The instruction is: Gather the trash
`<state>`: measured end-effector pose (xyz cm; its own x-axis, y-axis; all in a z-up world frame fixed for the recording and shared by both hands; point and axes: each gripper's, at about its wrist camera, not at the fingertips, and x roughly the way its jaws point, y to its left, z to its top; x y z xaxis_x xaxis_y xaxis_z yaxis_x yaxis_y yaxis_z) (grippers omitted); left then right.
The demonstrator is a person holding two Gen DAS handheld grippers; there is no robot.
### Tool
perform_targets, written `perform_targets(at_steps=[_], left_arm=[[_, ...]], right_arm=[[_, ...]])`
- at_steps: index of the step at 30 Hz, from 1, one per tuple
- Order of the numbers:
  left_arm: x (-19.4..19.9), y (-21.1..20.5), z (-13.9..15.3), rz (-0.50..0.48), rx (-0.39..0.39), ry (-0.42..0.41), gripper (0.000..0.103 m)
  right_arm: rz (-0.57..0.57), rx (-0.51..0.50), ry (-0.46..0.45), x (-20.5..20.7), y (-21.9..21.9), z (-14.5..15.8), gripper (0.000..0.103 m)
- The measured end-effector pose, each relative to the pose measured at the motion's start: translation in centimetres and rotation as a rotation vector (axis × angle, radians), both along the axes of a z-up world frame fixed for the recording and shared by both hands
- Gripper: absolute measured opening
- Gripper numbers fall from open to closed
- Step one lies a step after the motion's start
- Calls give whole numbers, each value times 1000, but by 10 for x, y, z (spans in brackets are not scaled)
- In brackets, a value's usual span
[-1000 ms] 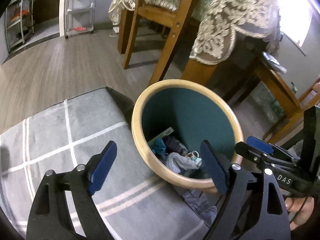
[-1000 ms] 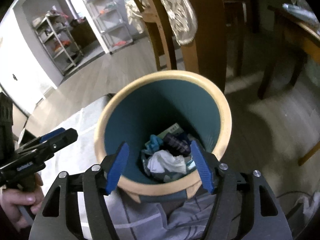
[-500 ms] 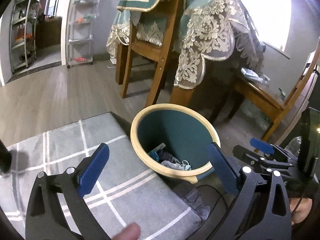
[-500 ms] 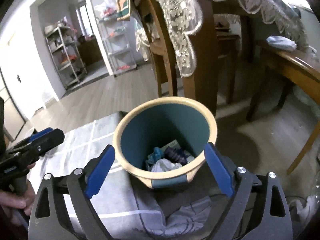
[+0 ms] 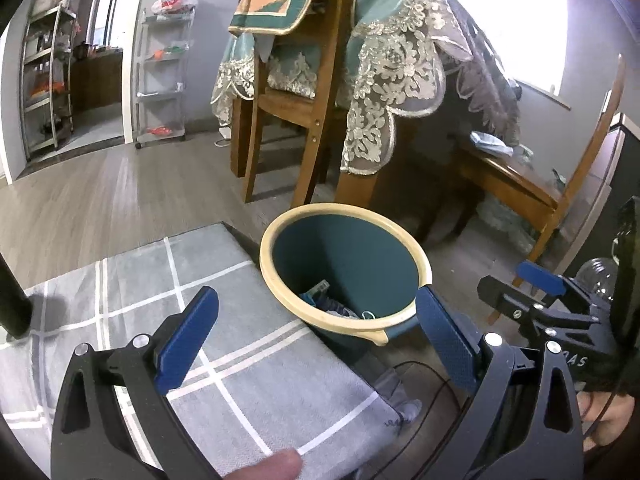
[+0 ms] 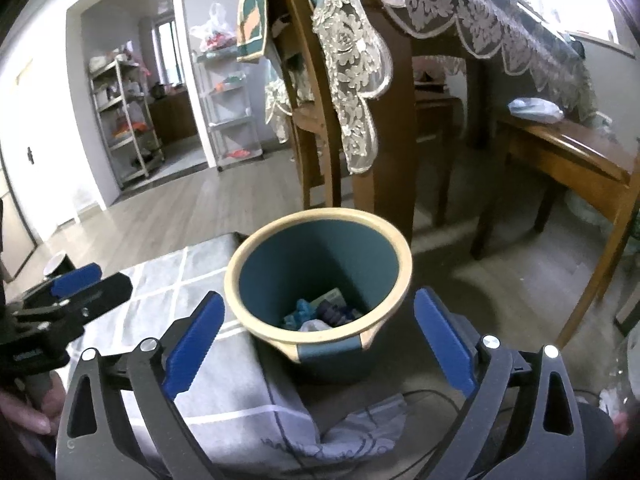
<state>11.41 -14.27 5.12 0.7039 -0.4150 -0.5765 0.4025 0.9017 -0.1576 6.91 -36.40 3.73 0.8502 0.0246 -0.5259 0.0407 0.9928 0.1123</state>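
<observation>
A teal trash bin with a cream rim (image 5: 425, 270) (image 6: 318, 213) stands on the floor beside a grey rug. Crumpled trash (image 5: 333, 307) (image 6: 318, 314) lies at its bottom. My left gripper (image 5: 316, 338) is open and empty, held above and in front of the bin. My right gripper (image 6: 318, 340) is open and empty, also above and in front of the bin. Each gripper shows in the other's view, the right one (image 5: 538, 292) at the right edge and the left one (image 6: 76, 288) at the left edge.
A grey checked rug (image 5: 132, 280) (image 6: 160, 276) lies left of the bin. A wooden chair (image 5: 316, 92) and a table with a lace cloth (image 5: 400, 60) (image 6: 360, 60) stand behind it. A black cable (image 5: 424, 380) runs on the floor. Shelving racks (image 5: 160, 80) stand far back.
Both grippers have pulled back and up from the bin, which now looks smaller and farther. The right gripper's jaws have opened wider. The trash stays in the bin.
</observation>
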Motion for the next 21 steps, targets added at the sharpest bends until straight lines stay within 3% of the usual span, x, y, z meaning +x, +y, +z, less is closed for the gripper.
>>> perform_targets(at_steps=[21], left_arm=[[7, 0, -11, 21, -8, 22, 97]], right_arm=[[-2, 20, 24, 5, 0, -8, 96]])
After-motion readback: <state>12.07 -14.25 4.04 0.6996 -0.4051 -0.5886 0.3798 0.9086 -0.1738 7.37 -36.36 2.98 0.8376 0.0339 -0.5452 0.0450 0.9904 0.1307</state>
